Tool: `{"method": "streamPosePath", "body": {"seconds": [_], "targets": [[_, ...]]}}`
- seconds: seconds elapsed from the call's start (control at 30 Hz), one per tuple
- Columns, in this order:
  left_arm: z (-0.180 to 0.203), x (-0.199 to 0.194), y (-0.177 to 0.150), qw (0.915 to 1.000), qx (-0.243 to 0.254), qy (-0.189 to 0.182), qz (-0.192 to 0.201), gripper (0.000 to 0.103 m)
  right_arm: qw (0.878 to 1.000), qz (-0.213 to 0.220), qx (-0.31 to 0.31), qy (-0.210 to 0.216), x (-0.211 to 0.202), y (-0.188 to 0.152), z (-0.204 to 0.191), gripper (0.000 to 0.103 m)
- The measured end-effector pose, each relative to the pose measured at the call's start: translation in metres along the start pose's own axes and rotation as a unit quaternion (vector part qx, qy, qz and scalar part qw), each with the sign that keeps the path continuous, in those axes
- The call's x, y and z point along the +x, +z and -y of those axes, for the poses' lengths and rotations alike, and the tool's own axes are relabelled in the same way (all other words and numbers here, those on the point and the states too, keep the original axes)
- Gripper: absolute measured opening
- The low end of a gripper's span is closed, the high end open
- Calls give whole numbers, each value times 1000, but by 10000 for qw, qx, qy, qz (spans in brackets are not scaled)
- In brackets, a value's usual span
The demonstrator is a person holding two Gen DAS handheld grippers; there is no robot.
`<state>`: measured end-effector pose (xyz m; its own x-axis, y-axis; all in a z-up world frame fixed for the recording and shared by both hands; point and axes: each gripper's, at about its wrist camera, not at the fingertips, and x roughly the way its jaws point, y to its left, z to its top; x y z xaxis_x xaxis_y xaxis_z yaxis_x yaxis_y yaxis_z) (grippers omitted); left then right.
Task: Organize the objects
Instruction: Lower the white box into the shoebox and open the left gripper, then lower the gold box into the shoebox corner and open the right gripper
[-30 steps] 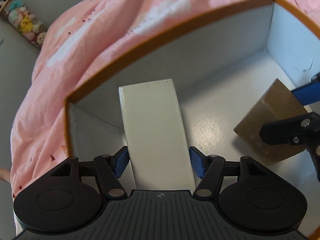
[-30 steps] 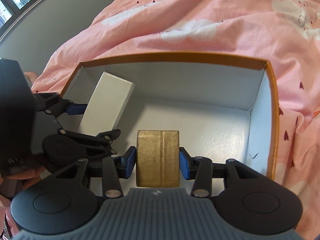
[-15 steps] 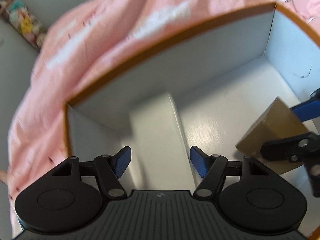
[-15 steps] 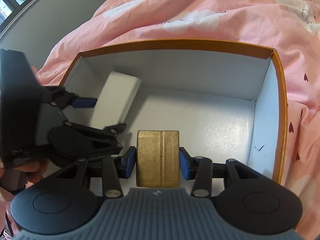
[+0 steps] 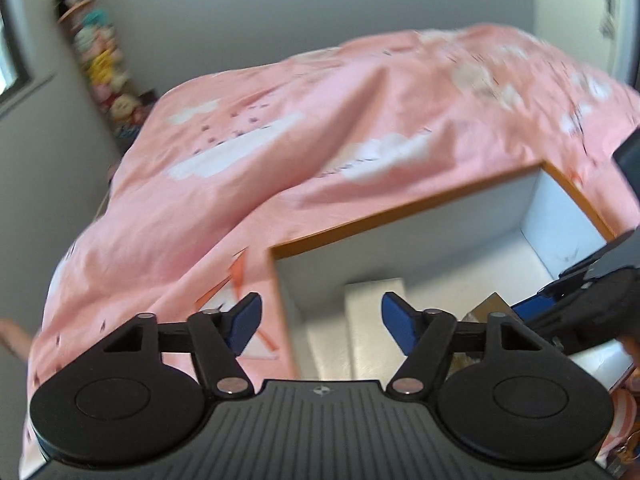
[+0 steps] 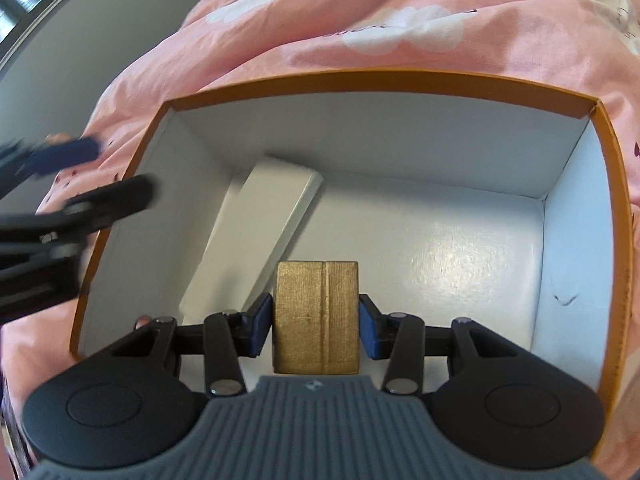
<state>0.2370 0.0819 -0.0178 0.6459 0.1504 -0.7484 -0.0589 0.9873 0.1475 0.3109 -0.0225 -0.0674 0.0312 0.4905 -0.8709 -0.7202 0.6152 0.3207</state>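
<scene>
One orange-rimmed box (image 6: 612, 184), two items: white box (image 6: 256, 236) lying inside, gold box (image 6: 316, 316) pinched by right gripper (image 6: 316, 322); left gripper (image 5: 320, 320) spread, empty.

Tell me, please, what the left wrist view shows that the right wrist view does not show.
Only the left wrist view shows the row of plush toys against the grey wall, and the open, empty left gripper from behind.

Only the right wrist view shows the right gripper shut on the gold box, and the whole floor of the orange-rimmed box.

Both show the white box lying inside the orange-rimmed box, and the pink blanket around it.
</scene>
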Motion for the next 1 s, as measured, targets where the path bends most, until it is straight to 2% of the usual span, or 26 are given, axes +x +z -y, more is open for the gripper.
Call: {"method": "streamPosePath", "body": {"seconds": [0.07,0.1,0.17,0.2,0.23,0.3,0.43,0.67,0.8,0.9,1.0], "targets": [[-17,0,-5,9992,-372,-71,-97,71,9999,44,99,-132,5,5,-3,47],[-23,0,-8,9985,-508,-141,-128,65,9998,38,141,-142,9,8,-5,47],[-33,-2,-17,9967,-736,-295,-183,60,9997,9,217,-90,15,12,-9,47],[-36,-1,-20,9956,-832,-389,-205,53,9997,13,230,-74,18,13,-12,47],[-38,0,-24,9945,-898,-483,-234,44,9997,31,226,-131,19,14,-15,47],[-41,2,-31,9927,-1007,-600,-300,35,9995,88,187,-230,23,16,-21,47],[-45,5,-38,9904,-1129,-742,-299,24,9996,46,260,-99,27,19,-27,47],[-51,6,-45,9860,-1353,-948,-239,22,9983,53,572,68,40,27,-34,47],[-56,3,-48,9834,-1495,-1011,-198,23,9991,-22,406,153,36,26,-35,47],[-60,-2,-51,9811,-1659,-973,-194,23,9990,-46,-384,220,25,22,-47,47],[-62,-9,-55,9773,-1870,-976,-202,23,9885,-241,-1441,389,12,12,-64,47]]}}
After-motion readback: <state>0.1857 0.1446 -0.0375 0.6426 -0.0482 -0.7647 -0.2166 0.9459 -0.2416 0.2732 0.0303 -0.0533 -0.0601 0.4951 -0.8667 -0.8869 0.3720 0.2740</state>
